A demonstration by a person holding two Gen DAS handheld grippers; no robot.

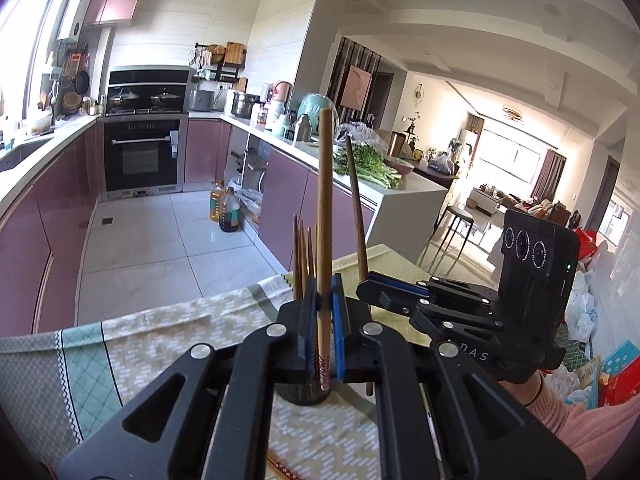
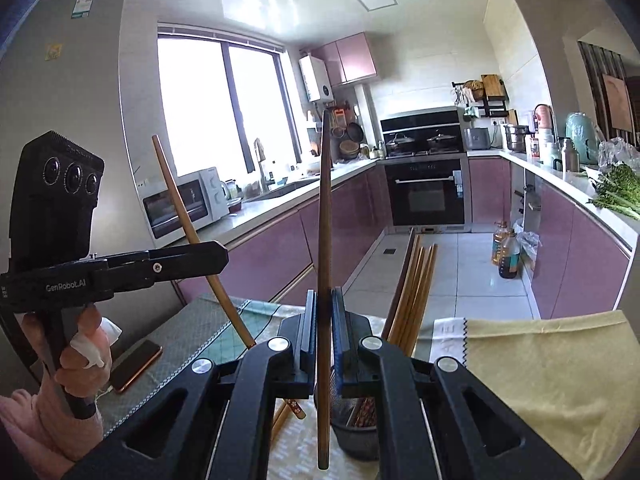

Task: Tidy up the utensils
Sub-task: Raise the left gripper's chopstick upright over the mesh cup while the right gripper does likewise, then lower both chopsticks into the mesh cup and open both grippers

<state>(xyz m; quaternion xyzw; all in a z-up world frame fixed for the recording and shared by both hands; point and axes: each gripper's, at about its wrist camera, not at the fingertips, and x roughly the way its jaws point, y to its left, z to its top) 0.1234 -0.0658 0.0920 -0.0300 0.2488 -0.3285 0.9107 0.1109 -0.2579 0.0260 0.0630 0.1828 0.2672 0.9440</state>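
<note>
Two black, hinged grippers with blue ribbed pads, each clamped on one chopstick above a cloth-covered table. The left gripper (image 1: 325,300) is closed on a light brown chopstick (image 1: 324,208) — a slim, smooth wooden rod standing nearly upright, its patterned lower end reaching down to the holder (image 1: 298,394), a dark, round mesh cup directly beneath the jaws. The right gripper (image 2: 324,312) is likewise closed on a darker chopstick (image 2: 325,240), also near vertical, its lower end hanging free beside the holder's rim. More chopsticks (image 2: 414,292) stand bunched in the holder, fanning slightly to the right in the right wrist view. A further pair (image 2: 290,410) lies flat on the cloth (image 2: 540,368) just left of the holder. The cloth is soft and printed: pale yellow with white dashes, bordered by teal and grey lattice panels; its far edge follows the table's edge, beyond which lies open tiled floor. A phone (image 2: 134,366) — thin, glossy, copper-rimmed — rests on the grey panel near the person's left hand (image 2: 80,344). The grippers sit close side by side over the holder; the yellow area to the right is bare.
</note>
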